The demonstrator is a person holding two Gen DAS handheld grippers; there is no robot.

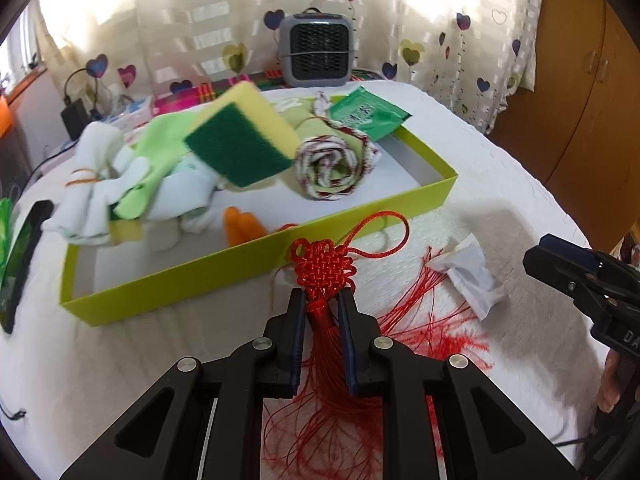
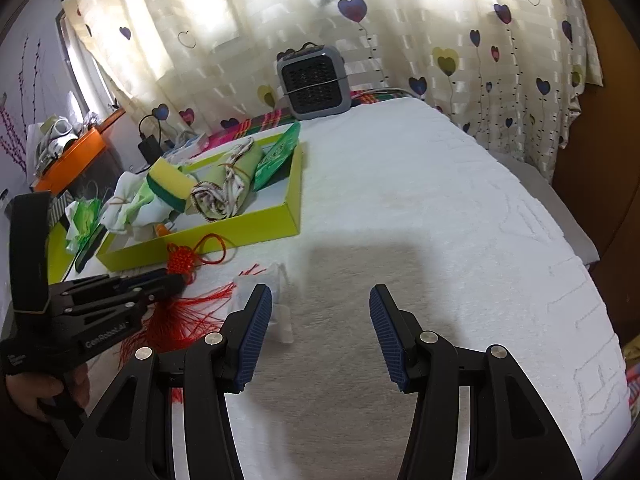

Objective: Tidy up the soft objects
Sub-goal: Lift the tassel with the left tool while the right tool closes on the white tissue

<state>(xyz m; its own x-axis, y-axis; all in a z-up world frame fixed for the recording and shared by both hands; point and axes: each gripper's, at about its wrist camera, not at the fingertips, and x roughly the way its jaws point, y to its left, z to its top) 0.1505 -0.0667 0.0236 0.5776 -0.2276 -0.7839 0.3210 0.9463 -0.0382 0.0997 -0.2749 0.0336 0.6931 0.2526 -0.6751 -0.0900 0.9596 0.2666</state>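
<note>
A red knotted tassel [image 1: 324, 266] lies on the white cloth just in front of the lime-green box [image 1: 240, 264]. My left gripper [image 1: 322, 300] is shut on the tassel's neck below the knot, with the loose threads trailing back under the fingers. The box holds a yellow-green sponge [image 1: 240, 140], a rolled patterned cloth [image 1: 336, 168], white socks [image 1: 92, 196] and a green packet [image 1: 368, 114]. My right gripper [image 2: 320, 300] stands open over bare cloth, nothing between its blue pads [image 2: 256, 340]. A crumpled white tissue [image 2: 276, 280] lies just left of it.
A grey heater [image 1: 316, 52] stands at the table's far edge before the heart-print curtain. A dark phone [image 1: 20, 264] lies left of the box. An orange shelf [image 2: 76, 156] and a charger sit at far left. White cloth stretches to the right of the box.
</note>
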